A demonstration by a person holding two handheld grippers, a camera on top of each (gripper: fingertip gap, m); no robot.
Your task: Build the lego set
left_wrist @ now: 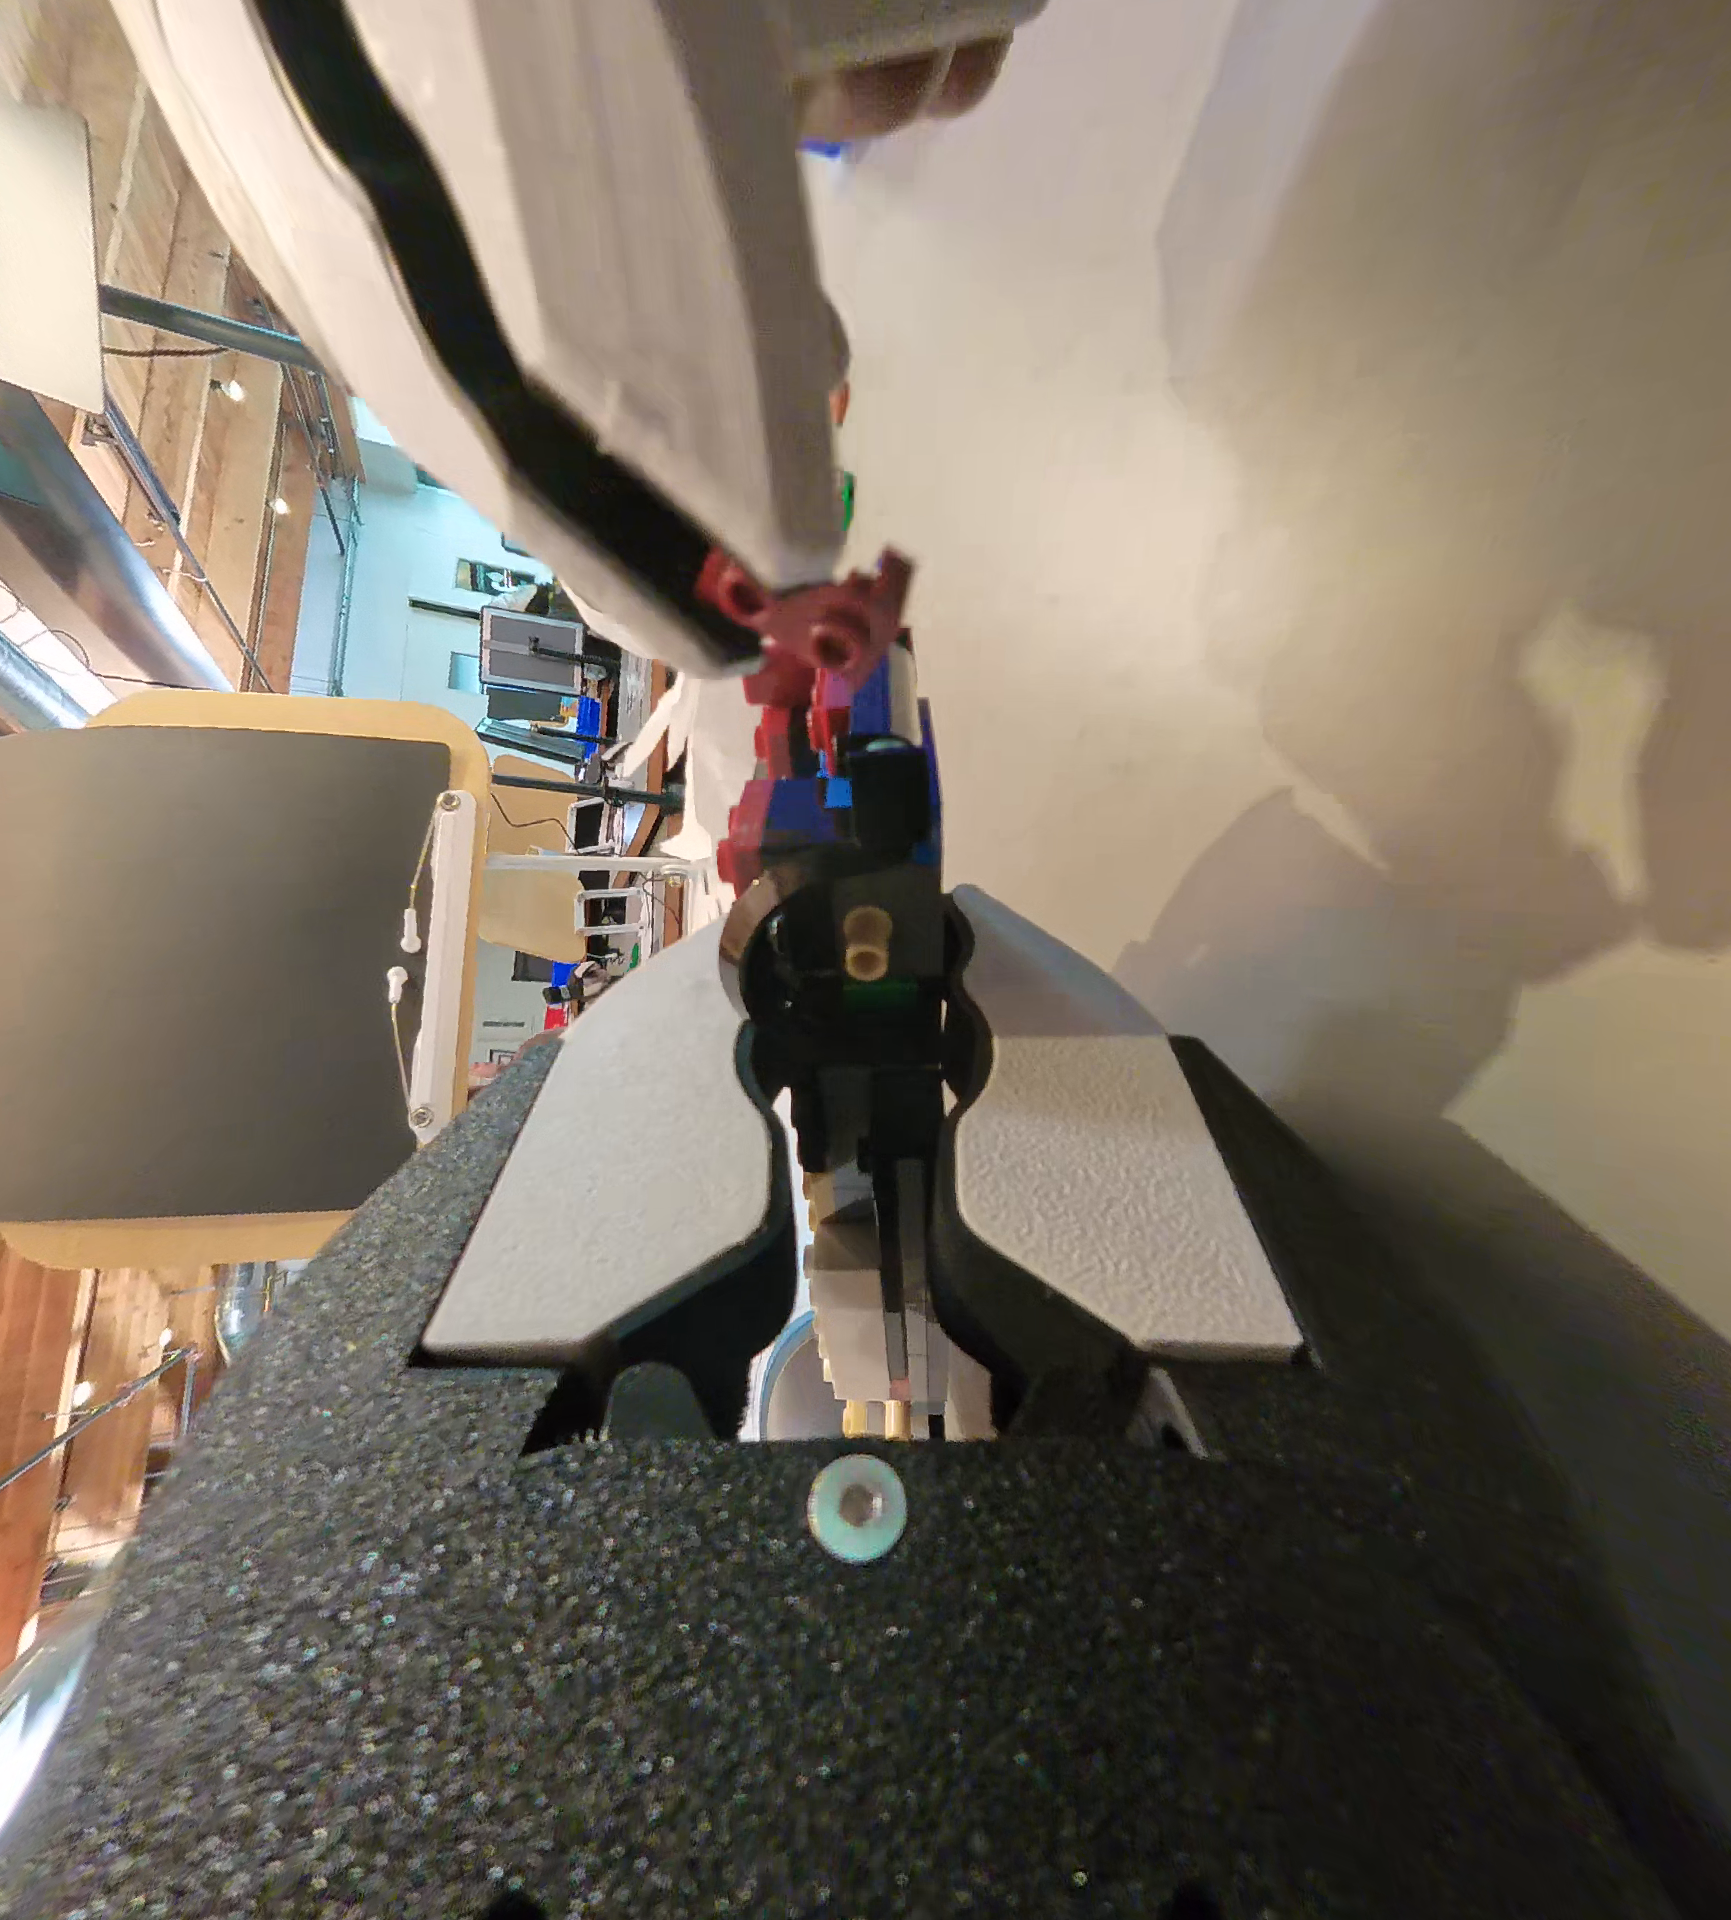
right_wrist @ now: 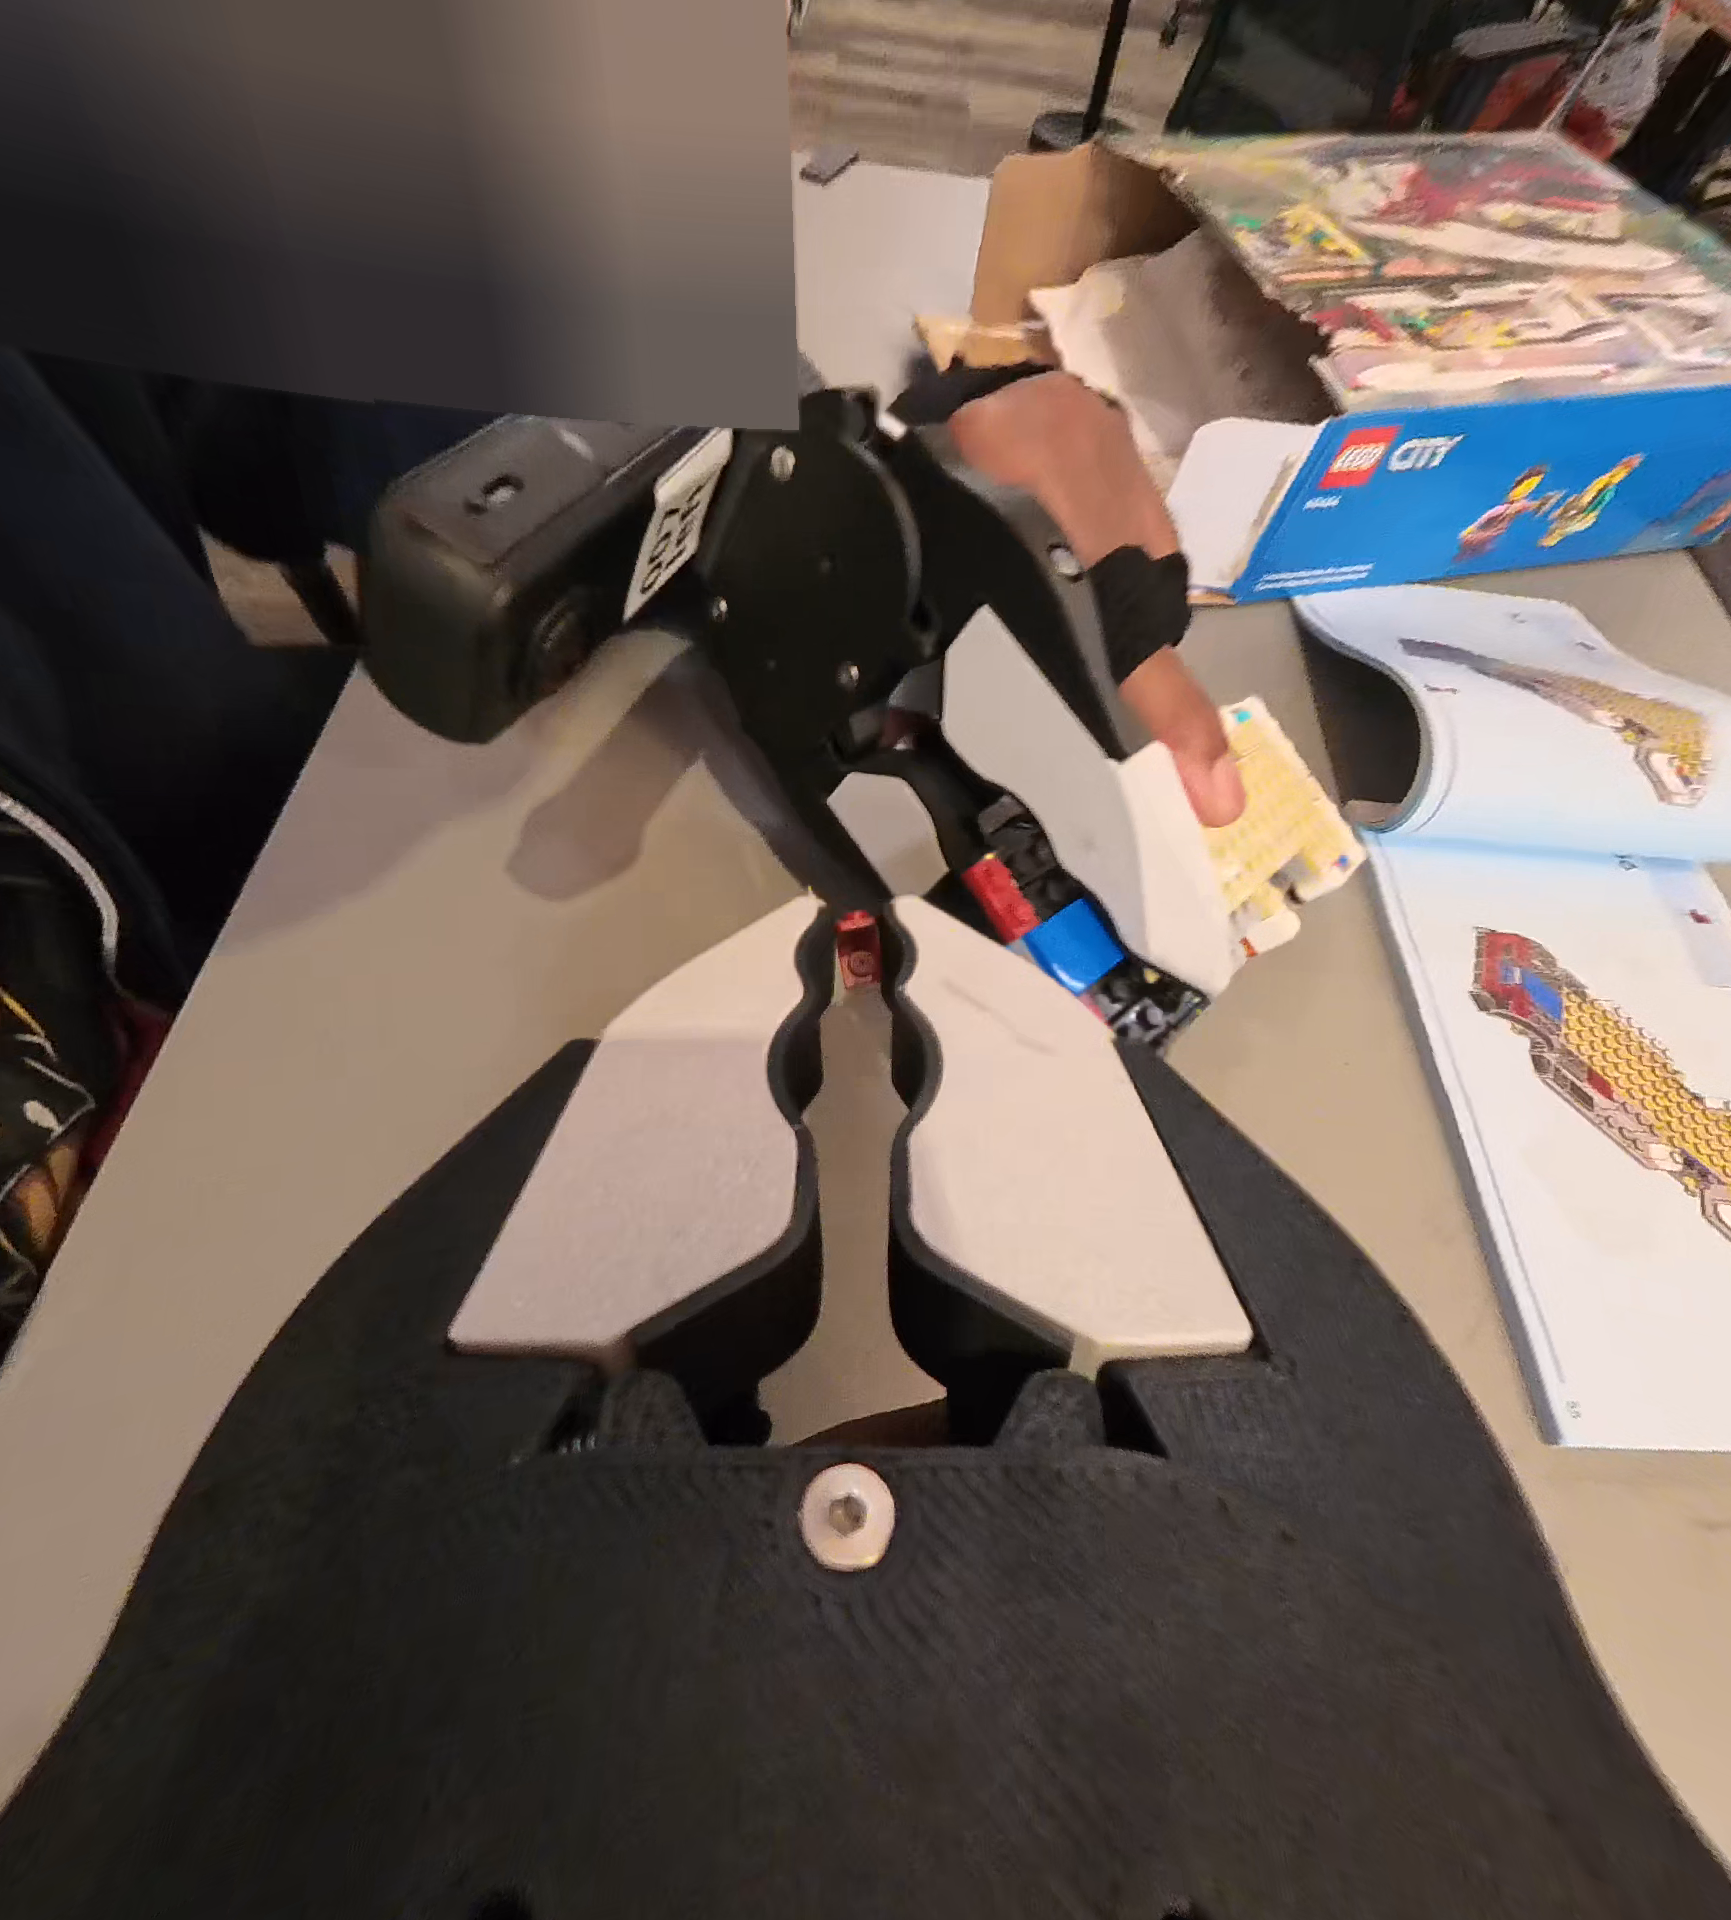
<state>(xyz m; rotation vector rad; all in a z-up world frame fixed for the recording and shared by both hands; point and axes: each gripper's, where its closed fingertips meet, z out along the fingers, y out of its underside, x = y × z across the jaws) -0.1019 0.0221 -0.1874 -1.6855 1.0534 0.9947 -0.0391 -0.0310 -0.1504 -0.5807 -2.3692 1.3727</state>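
Between my right gripper's (right_wrist: 856,961) fingertips, at the centre of the right wrist view, sits a small dark red brick (right_wrist: 858,954), and both pads are clamped on its sides. Just above it, my left gripper (right_wrist: 902,883) reaches down from the upper middle of that frame, my left hand (right_wrist: 1079,520) wrapped round its handle, one finger stretched onto the cream and white studded end of the brick model (right_wrist: 1266,831).

My left gripper (left_wrist: 856,977) is clenched on that long model: in the left wrist view the model's black section (left_wrist: 866,956) fills the gap between the pads, and its blue and red bricks (left_wrist: 819,769) run on toward the upper middle. There the right gripper's pale fingertips (left_wrist: 736,582) bring the red brick (left_wrist: 819,623) right against the model's far end.

Farther out, at the right of the right wrist view, an open instruction booklet (right_wrist: 1609,1039) lies flat on the grey table (right_wrist: 341,935), its pages showing a yellow scaled build. Beyond it, at the upper right, a blue toy box (right_wrist: 1526,488) lies on its side with an end flap open; what is inside I cannot tell. Behind it a torn-open cardboard box (right_wrist: 1079,229) holds crumpled pale paper bags (right_wrist: 1162,332).
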